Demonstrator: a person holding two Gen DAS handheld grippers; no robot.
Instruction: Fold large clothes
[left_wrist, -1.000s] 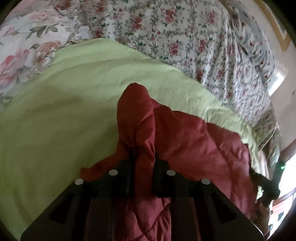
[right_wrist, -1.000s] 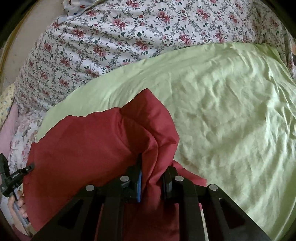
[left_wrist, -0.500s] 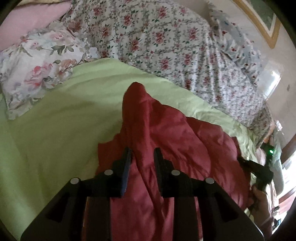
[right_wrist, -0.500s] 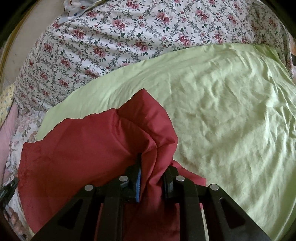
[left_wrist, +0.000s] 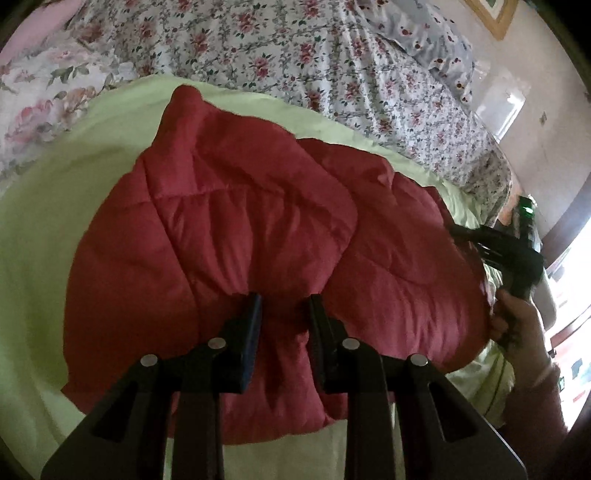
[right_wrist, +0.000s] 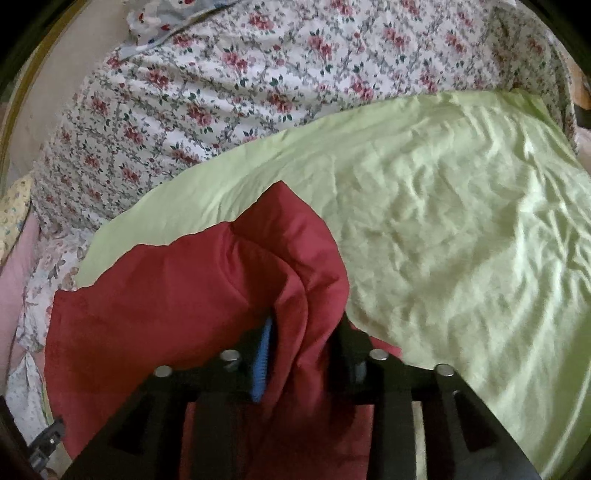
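A dark red quilted garment (left_wrist: 258, 229) lies bunched on a light green sheet (left_wrist: 33, 258). My left gripper (left_wrist: 284, 306) stands over its near edge, jaws parted, with a loose fold of the cloth between them. My right gripper (right_wrist: 306, 328) is shut on a raised fold of the same red garment (right_wrist: 177, 295) and holds it up off the green sheet (right_wrist: 461, 229). In the left wrist view the right gripper (left_wrist: 498, 251) and the hand holding it show at the garment's right end.
A floral bedspread (right_wrist: 229, 92) covers the bed beyond the green sheet. A floral pillow (left_wrist: 48, 92) lies at far left in the left wrist view. A wall with a framed picture (left_wrist: 495, 14) and a bright window (left_wrist: 569, 295) are at right.
My left gripper has opened and let the red fold drop; the garment has spread flatter and wider over the sheet. My right gripper keeps its hold and has barely moved.
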